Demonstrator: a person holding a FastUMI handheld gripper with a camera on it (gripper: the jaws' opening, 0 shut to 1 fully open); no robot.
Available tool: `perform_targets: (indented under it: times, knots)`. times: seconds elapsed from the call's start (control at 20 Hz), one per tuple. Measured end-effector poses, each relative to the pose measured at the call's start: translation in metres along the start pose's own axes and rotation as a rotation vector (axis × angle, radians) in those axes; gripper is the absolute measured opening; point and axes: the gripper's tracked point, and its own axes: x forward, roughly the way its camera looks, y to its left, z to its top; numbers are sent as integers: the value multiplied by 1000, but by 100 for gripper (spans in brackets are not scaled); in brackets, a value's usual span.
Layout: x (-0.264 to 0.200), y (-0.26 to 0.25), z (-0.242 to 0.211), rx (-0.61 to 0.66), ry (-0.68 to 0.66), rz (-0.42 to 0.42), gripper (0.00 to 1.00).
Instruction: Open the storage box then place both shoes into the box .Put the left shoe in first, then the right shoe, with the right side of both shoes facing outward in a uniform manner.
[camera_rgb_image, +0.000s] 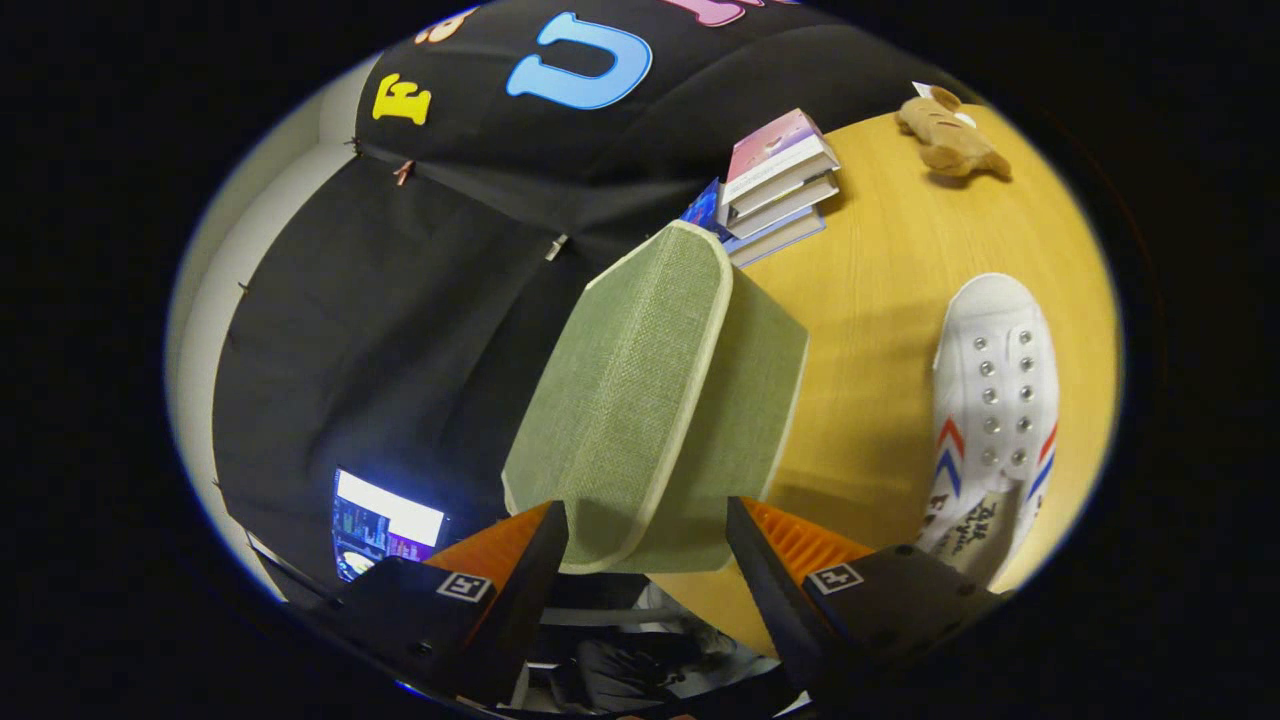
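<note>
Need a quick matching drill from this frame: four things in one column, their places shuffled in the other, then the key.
Things:
1. green fabric lid
2. white shoe
3. stack of books
4. plush toy

Places:
A. on the wooden table, far edge, beyond the shoe
B. between the fingers of the gripper
C. just behind the lid's far end
D. on the table beside the lid, laceless eyelets up

Pairs: 1-B, 2-D, 3-C, 4-A
</note>
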Motion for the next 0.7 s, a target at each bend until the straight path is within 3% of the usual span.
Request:
perform_targets:
  times: [0.25,0.45,0.6,0.7]
  knots:
    - [23,14,4,195,8,163,98]
    - [36,13,14,393,-8,237,98]
    - [27,22,17,436,1,282,95]
    - [23,22,20,446,-3,269,81]
